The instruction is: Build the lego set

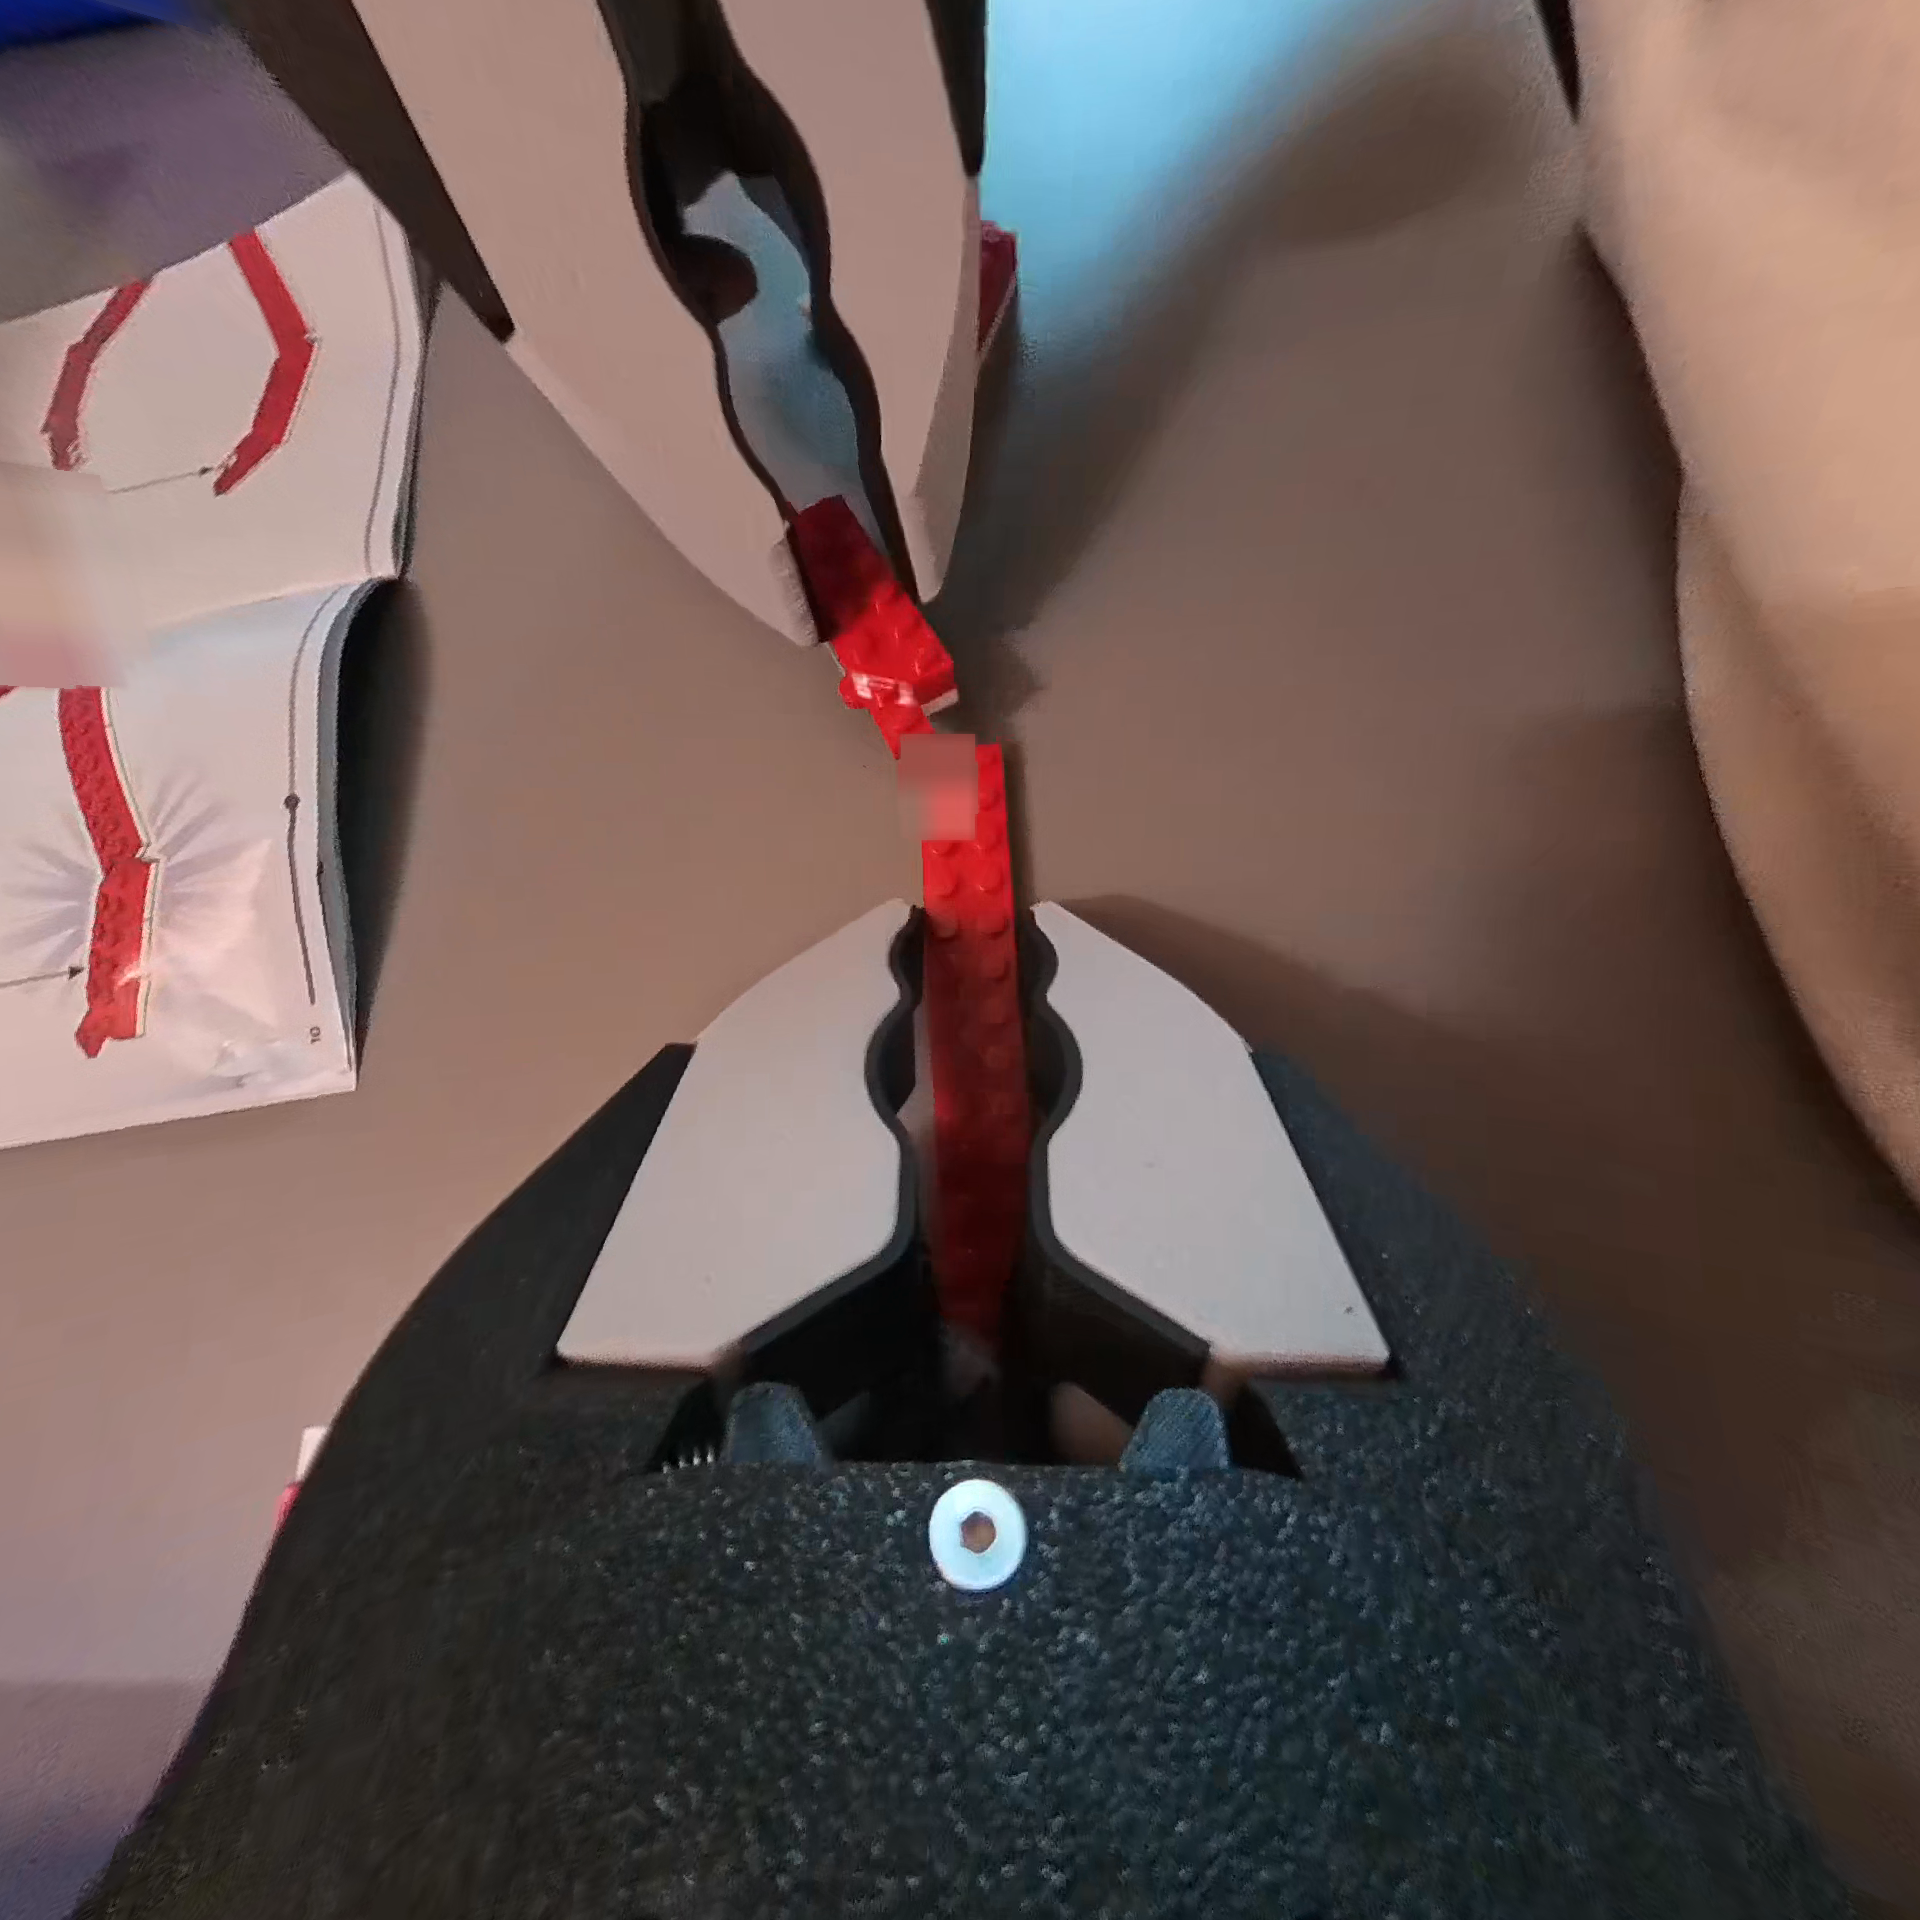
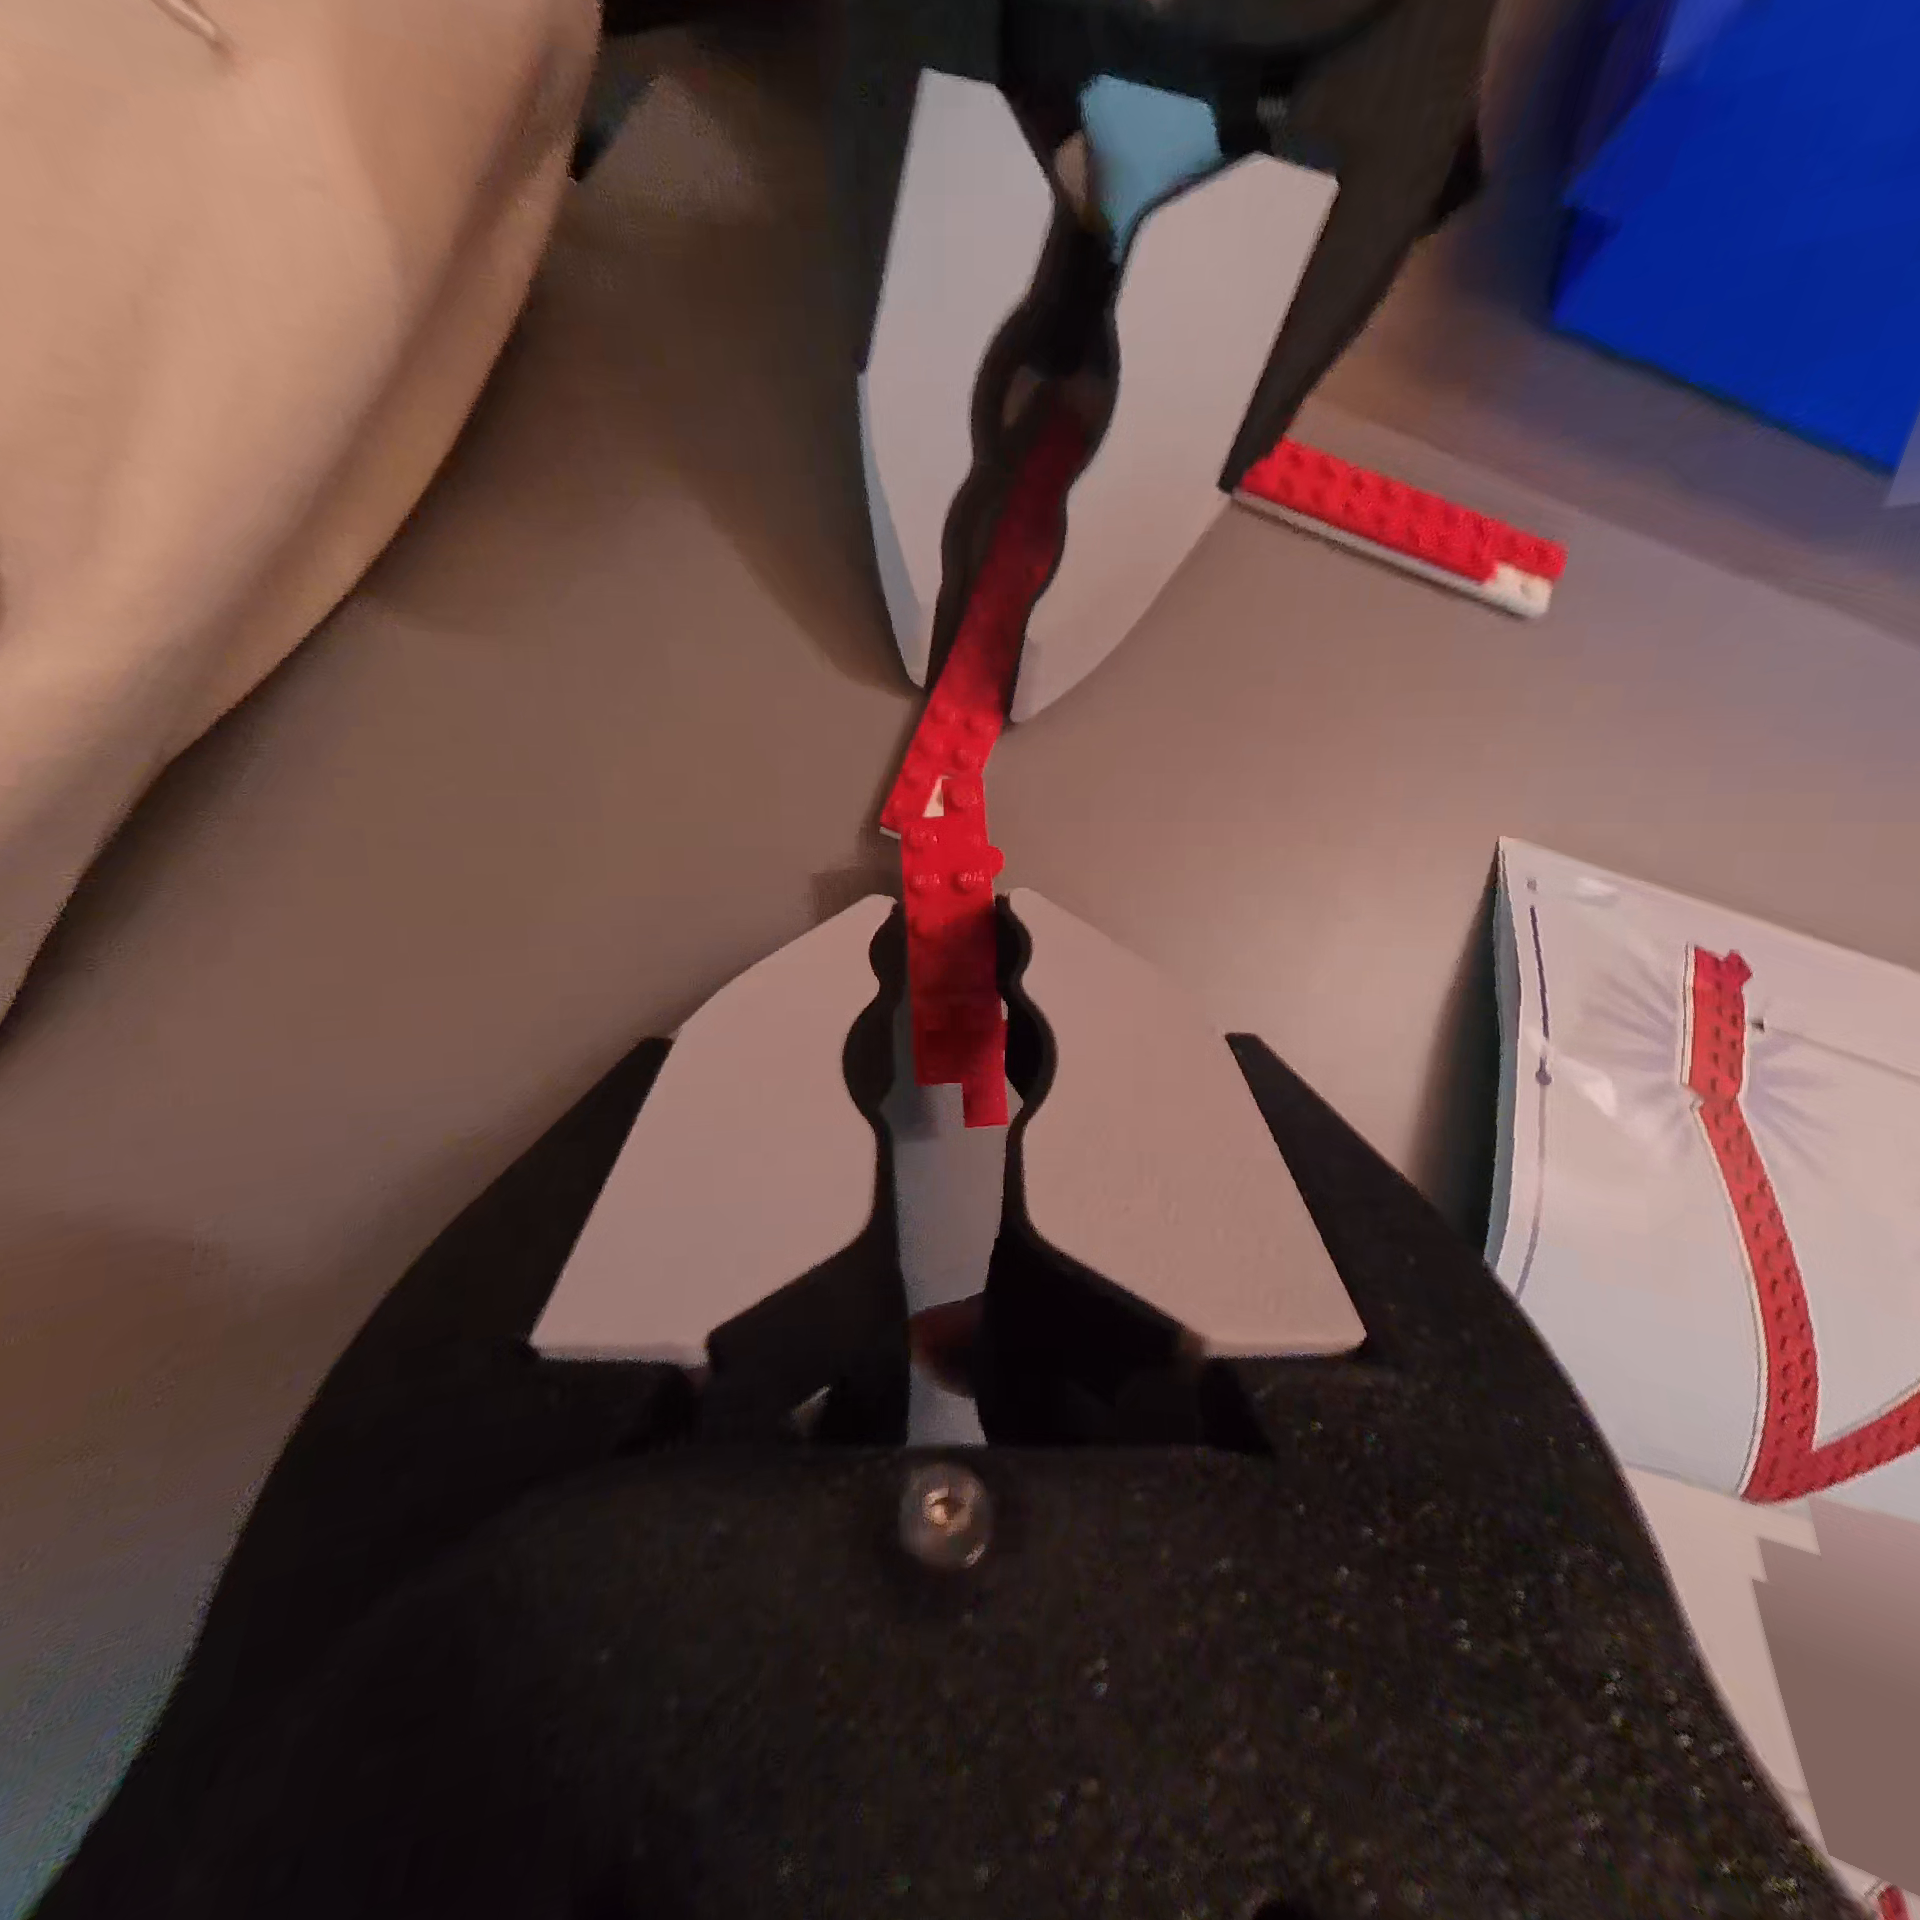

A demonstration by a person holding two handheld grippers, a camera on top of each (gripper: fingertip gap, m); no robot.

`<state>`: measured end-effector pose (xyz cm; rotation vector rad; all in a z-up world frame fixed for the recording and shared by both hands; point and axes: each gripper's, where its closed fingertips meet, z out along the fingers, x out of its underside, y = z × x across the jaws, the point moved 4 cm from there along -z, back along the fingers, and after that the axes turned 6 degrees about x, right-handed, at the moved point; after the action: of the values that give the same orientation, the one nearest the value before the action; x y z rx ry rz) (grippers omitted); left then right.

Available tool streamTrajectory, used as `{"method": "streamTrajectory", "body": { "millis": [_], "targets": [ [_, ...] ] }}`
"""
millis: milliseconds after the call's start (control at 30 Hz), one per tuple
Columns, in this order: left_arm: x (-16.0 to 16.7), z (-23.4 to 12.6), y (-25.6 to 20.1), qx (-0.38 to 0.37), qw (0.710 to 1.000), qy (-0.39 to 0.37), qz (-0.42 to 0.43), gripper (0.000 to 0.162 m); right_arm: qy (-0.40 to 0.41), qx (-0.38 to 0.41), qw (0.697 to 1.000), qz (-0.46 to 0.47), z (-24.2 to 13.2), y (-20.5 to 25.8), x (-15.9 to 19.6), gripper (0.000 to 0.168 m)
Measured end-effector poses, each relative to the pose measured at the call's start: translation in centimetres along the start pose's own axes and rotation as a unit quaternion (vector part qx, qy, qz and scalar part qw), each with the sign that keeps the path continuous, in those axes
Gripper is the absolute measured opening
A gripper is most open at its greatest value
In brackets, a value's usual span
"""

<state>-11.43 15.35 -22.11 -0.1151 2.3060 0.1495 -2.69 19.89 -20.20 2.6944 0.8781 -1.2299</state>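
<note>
My left gripper [image 1: 971, 914] is shut on a long red studded plate [image 1: 977, 1039] that runs forward between its fingers. My right gripper [image 1: 873, 613] comes in from the top of the left wrist view, shut on a shorter red plate [image 1: 899, 644]. The two plates' ends meet and overlap in the gap between the grippers, above the brown table [image 1: 623, 831]. In the right wrist view my right gripper [image 2: 948, 902] holds the short plate [image 2: 951, 977], and the left gripper [image 2: 971, 698] opposite holds the long plate [image 2: 987, 623].
An open instruction booklet [image 2: 1662, 1143] lies on the table, also in the left wrist view [image 1: 208, 727]. Another long red plate with a white piece under it [image 2: 1403, 525] lies behind. A blue object [image 2: 1766, 208] sits at the back. A large beige mass [image 2: 208, 312] borders the work area.
</note>
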Motion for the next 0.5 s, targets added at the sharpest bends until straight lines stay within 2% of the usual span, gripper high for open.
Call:
{"method": "streamTrajectory", "body": {
  "millis": [167, 267, 333, 400, 467, 500],
  "targets": [
    [-0.1, 0.0, -0.2, 0.011, 0.999, -0.001, 0.038, 0.017, 0.020, -0.034, 0.998, -0.053, 0.2, 0.2, -0.2, 0.016],
    [-1.3, -0.5, 0.3, -0.038, 0.998, -0.046, 0.033, 0.021, 0.017, -0.026, 0.997, -0.070, 0.1, -0.1, -0.6, 0.016],
    [-2.3, -1.5, 1.1, -0.073, 0.992, -0.103, -0.028, 0.017, -0.001, 0.003, 0.997, -0.075, -0.5, -0.6, -1.4, 0.016],
    [-3.4, -2.4, 1.9, -0.076, 0.970, -0.181, -0.142, 0.016, -0.027, 0.053, 0.991, -0.122, -1.3, -1.0, -2.6, 0.016],
    [-4.3, -2.9, 1.9, -0.024, 0.933, -0.262, -0.246, 0.018, -0.011, 0.106, 0.972, -0.210, -2.1, -1.2, -3.3, 0.016],
    [-4.7, -3.1, 1.8, 0.010, 0.914, -0.292, -0.280, 0.024, 0.005, 0.130, 0.959, -0.251, -2.4, -1.3, -3.6, 0.016]
  ]
}}
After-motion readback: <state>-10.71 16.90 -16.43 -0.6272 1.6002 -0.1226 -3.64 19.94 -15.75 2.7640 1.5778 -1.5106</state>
